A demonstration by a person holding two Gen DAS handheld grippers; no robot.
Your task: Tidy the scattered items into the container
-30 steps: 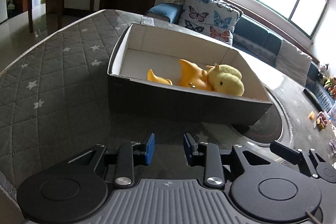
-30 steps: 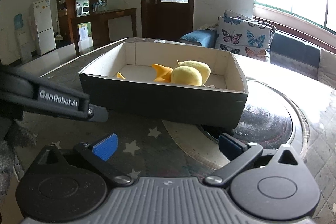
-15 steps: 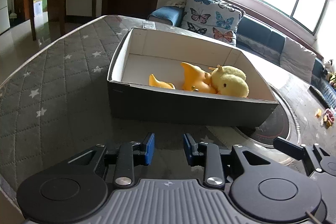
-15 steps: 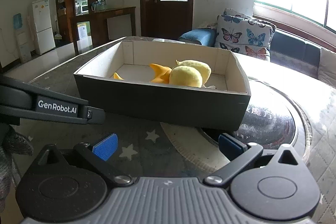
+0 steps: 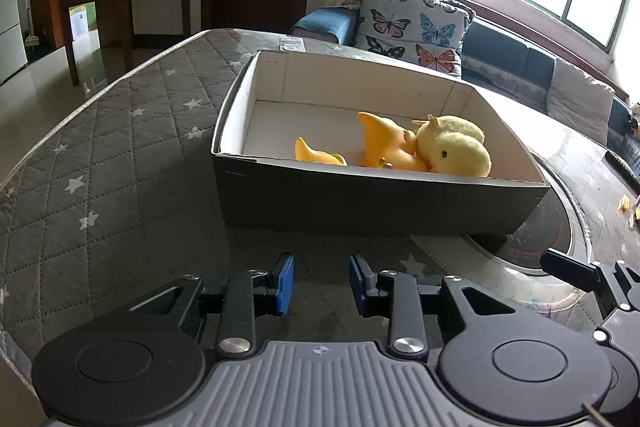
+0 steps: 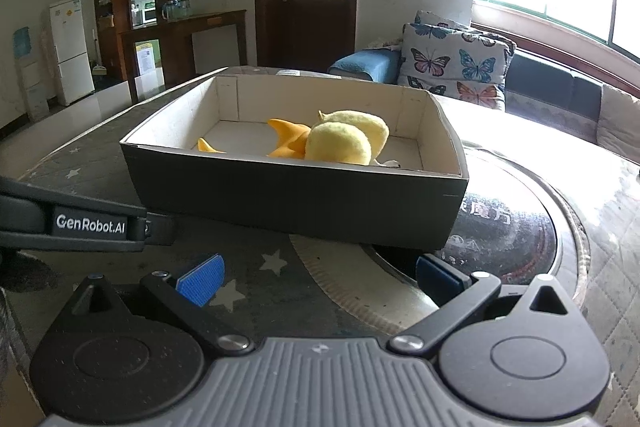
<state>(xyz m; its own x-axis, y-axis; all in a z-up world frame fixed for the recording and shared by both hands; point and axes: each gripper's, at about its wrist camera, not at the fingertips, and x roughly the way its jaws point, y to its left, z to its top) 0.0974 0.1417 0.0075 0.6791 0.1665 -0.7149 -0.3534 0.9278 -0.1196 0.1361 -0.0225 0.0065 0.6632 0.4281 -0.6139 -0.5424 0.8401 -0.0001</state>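
Both grippers empty, toys already in the dark cardboard box (image 5: 380, 203).

The left gripper (image 5: 321, 283) has fingers narrowly parted, the right gripper (image 6: 320, 273) spread wide; the yellow plush chick (image 5: 456, 151) and orange rubber toys (image 5: 384, 147) lie inside, so scan the quilted star-patterned table (image 5: 120, 163) for strays before withdrawing.

Left tool (image 5: 321, 283) narrowly parted and empty; right tool (image 6: 320, 279) spread wide, empty

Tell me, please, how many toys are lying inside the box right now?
3: a yellow plush chick toward the right end of the box, an orange toy pressed against its left side, and a smaller orange piece by the near wall. The near wall may hide others.
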